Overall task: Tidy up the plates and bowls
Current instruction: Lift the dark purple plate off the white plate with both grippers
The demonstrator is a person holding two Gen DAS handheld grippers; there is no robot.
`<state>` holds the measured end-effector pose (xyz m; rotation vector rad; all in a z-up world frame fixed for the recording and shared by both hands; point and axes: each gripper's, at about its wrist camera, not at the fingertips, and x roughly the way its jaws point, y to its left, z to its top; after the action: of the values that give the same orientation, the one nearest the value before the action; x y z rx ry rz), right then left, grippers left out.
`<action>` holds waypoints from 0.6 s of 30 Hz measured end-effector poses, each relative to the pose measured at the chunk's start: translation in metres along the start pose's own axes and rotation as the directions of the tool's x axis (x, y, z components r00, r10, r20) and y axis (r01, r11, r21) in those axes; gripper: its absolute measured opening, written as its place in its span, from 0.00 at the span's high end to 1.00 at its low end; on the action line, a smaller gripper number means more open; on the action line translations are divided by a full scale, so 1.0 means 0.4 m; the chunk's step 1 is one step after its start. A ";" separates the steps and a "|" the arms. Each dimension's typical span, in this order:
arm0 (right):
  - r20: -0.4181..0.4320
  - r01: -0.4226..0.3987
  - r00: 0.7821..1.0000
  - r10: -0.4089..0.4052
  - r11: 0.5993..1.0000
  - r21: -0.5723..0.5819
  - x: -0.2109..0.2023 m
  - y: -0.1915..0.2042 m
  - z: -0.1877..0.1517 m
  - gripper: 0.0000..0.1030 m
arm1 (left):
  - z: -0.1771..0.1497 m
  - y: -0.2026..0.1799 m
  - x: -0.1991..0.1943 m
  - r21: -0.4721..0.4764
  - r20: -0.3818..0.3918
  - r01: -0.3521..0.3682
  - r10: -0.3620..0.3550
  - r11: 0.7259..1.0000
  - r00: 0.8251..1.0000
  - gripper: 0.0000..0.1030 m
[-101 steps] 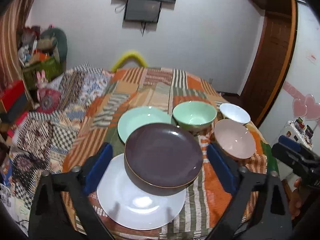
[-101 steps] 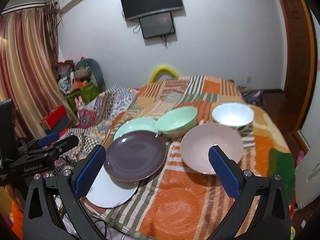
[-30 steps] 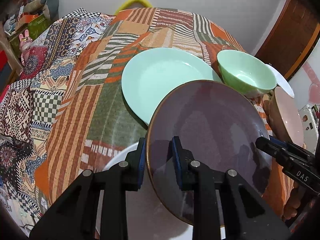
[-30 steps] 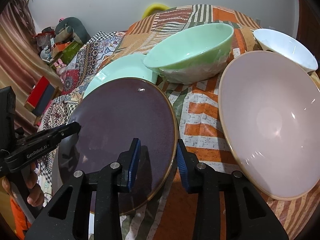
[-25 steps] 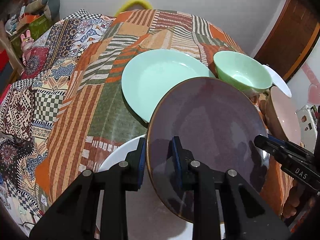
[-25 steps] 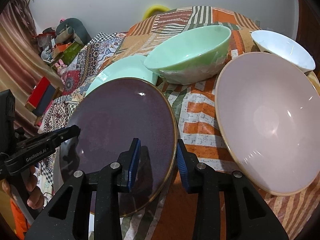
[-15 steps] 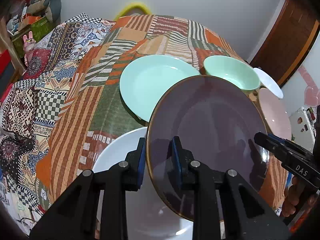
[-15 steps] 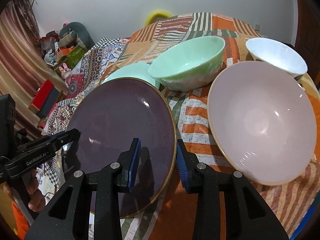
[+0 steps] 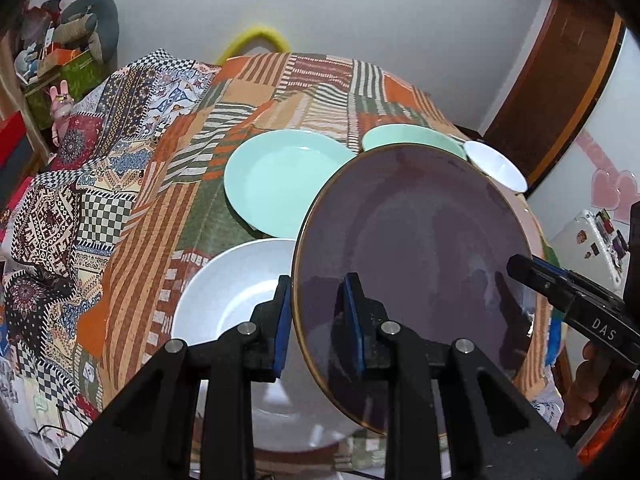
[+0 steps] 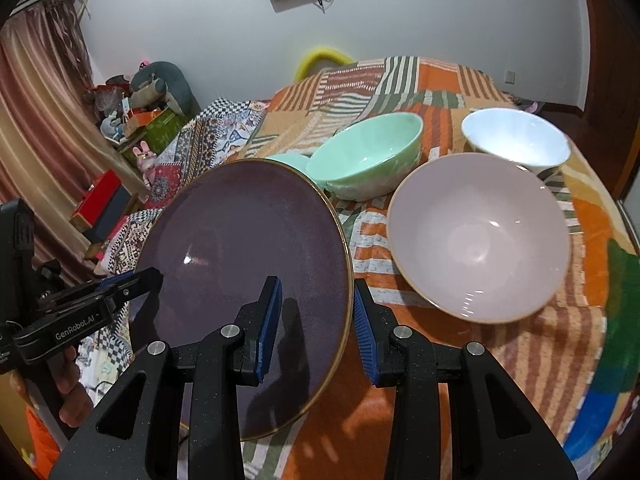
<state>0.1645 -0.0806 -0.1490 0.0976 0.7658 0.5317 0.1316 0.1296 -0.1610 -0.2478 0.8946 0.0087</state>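
Item: purple plate (image 9: 416,264), gold-rimmed. Held at two points on its near rim, tilted, clear of the patchwork cloth (image 9: 132,240).

Left gripper (image 9: 316,322): jaws narrow, clamped across the plate's rim at about 7 o'clock. Right gripper (image 10: 316,322): jaws narrow, clamped across the rim at about 5 o'clock in its own view.

Change since a second ago: the plate has come up and off the white plate (image 9: 232,304). Then it covered most of that plate; now the white plate's left half and centre lie exposed, at 9 o'clock of the purple plate. The view over the table is also wider, so both grippers appear to have risen together, grip unchanged.

Other stock, unmoved: mint plate (image 9: 276,180) at 11 o'clock of the purple plate; mint bowl (image 10: 370,156), pink bowl (image 10: 480,236) and white bowl (image 10: 516,140) grouped to the right.

Reading for the task: the lift seems complete and the carry begun. Judged likely next is stacking with the other plates; the destination cannot be told. The white plate is now free to receive or to be stacked.
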 end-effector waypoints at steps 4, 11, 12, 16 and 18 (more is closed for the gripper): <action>0.015 0.005 1.000 -0.005 1.000 0.000 -0.035 -0.005 -0.011 0.69 | -0.018 -0.027 -0.028 0.013 0.009 0.005 -0.005 1.000 1.000 0.76; 0.030 0.015 0.999 -0.015 1.000 0.000 -0.073 -0.013 -0.035 0.69 | -0.048 -0.061 -0.054 0.014 -0.002 0.023 -0.023 1.000 1.000 0.76; 0.029 0.016 0.999 -0.016 1.000 0.001 -0.077 -0.013 -0.037 0.69 | -0.055 -0.068 -0.056 0.018 -0.004 0.023 -0.023 1.000 1.000 0.76; 0.024 0.024 0.999 -0.024 1.000 0.011 -0.086 -0.027 -0.057 0.69 | -0.077 -0.088 -0.059 0.028 -0.015 0.025 -0.024 0.999 1.000 0.76; 0.020 0.026 0.999 -0.026 1.000 0.014 -0.088 -0.029 -0.065 0.69 | -0.087 -0.095 -0.059 0.030 -0.023 0.026 -0.026 0.999 0.999 0.76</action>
<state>0.1306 -0.1108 -0.1486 0.1056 0.7503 0.5001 0.0943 0.0875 -0.1558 -0.2314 0.9135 -0.0321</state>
